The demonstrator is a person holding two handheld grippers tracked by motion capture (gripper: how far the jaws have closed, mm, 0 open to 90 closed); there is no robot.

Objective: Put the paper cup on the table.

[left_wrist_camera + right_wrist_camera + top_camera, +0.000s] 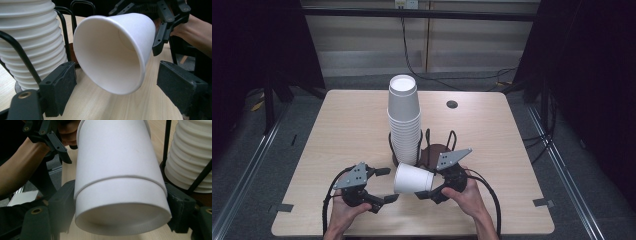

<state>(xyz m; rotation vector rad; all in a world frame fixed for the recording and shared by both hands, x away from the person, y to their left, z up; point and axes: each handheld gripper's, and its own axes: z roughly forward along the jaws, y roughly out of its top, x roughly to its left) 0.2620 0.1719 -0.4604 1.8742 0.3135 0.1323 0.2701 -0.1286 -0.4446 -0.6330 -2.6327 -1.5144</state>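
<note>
So you have one paper cup (413, 179) out of the holder, lying sideways above the near middle of the desk (337, 130), your right gripper (432, 189) pinching its base end. Your left gripper (384, 185) stands spread just beside the cup's open mouth, touching nothing. The tall stack of cups (403, 120) sits in the wire holder (424, 145) just beyond. I'd judge the handover or placement is yet to come.
</note>
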